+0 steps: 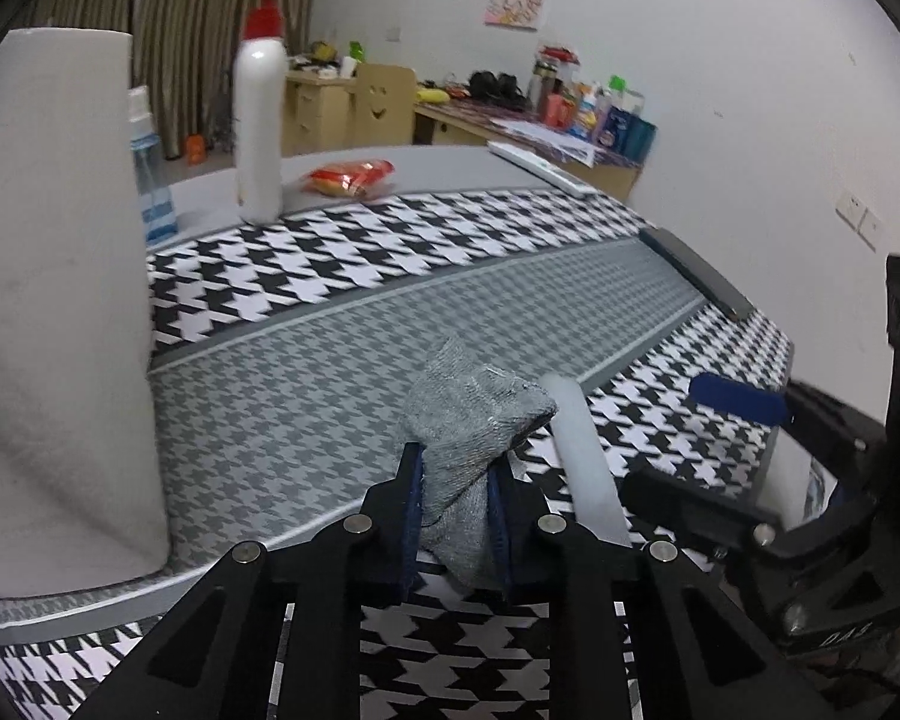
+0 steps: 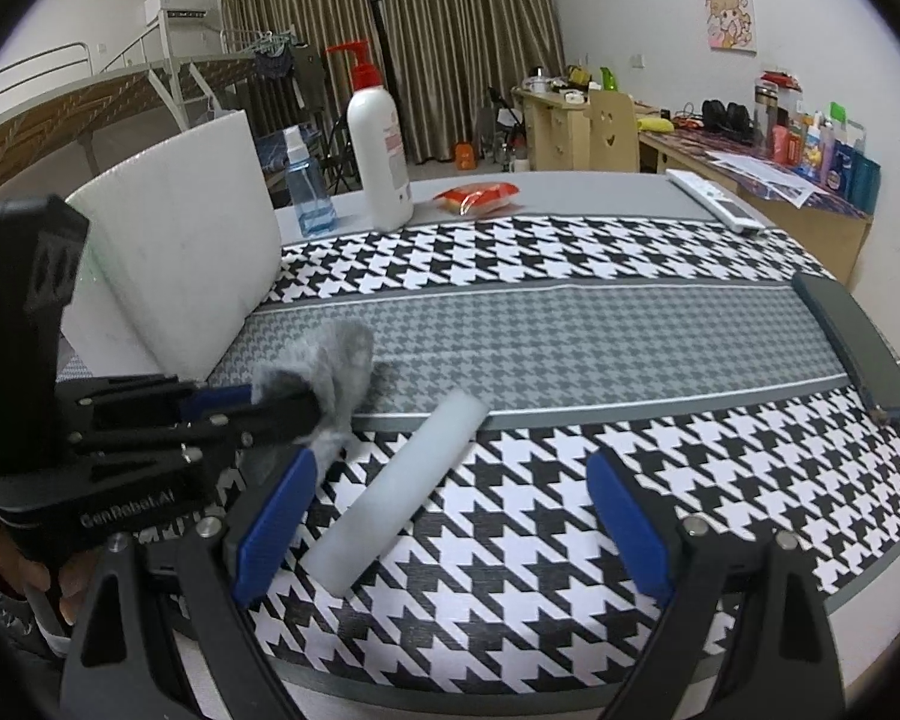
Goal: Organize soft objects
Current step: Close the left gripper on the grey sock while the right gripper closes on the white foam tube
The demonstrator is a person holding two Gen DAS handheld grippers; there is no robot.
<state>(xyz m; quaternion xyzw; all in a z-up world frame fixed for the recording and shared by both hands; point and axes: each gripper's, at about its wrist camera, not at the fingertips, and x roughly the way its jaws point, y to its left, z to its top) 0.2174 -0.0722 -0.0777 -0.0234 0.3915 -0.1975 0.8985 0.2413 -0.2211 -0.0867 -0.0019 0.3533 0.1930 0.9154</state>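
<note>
A grey knitted cloth (image 1: pixel 468 414) is pinched between the blue pads of my left gripper (image 1: pixel 453 483), which is shut on it; the cloth bunches above the fingertips. The right wrist view shows the same grey cloth (image 2: pixel 345 360) held in the left gripper (image 2: pixel 288 405) just above the table. A white foam cylinder (image 2: pixel 402 486) lies on the houndstooth cloth between the wide-open fingers of my right gripper (image 2: pixel 450 519), nearer its left pad (image 2: pixel 276 516), with no pad touching it. In the left wrist view the cylinder (image 1: pixel 582 456) lies just right of the cloth, with the right gripper (image 1: pixel 714 450) beyond it.
A large white foam block (image 2: pixel 174 264) stands at the left. Behind it are a spray bottle (image 2: pixel 309 186), a white pump bottle (image 2: pixel 381 156) and a red snack packet (image 2: pixel 477 195). A white remote (image 2: pixel 714 198) and a dark flat case (image 2: pixel 852 342) lie at the table's right edge.
</note>
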